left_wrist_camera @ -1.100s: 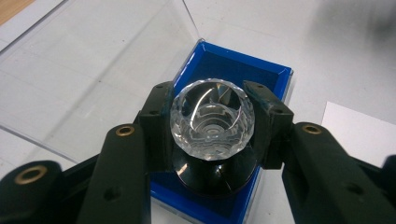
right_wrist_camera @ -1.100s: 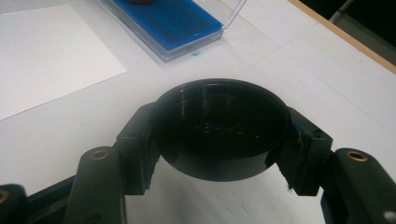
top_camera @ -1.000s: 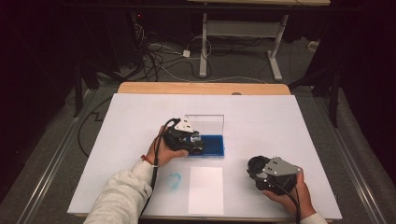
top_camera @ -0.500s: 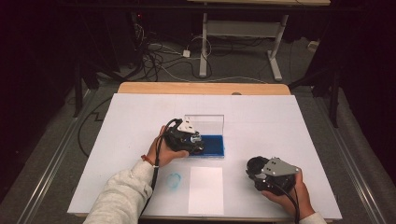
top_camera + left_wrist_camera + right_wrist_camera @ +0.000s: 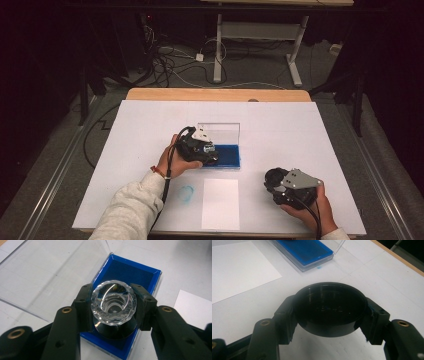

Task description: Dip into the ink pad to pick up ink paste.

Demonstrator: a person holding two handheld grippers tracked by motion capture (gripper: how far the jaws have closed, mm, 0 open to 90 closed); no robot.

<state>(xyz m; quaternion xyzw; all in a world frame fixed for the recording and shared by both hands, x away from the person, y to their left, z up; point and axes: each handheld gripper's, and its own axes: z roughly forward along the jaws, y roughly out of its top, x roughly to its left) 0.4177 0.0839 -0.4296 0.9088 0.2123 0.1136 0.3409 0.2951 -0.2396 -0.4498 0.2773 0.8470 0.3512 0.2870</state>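
Note:
My left gripper [image 5: 113, 305] is shut on a clear faceted stamp handle [image 5: 113, 296] with a round black base. It holds it just above the near end of a blue ink pad [image 5: 130, 272] in a clear case. In the high view the left gripper [image 5: 206, 152] sits over the pad's [image 5: 229, 155] left end, at the middle of the table. My right gripper [image 5: 329, 308] is shut on a round black cap [image 5: 329, 315], open side up, just above the table. In the high view the right gripper [image 5: 274, 184] is at the front right.
The case's clear lid [image 5: 220, 131] stands open behind the pad. A white sheet of paper [image 5: 220, 202] lies near the front edge, with a blue stamped mark [image 5: 186, 193] on the white table cover to its left. Cables lie on the floor beyond the table.

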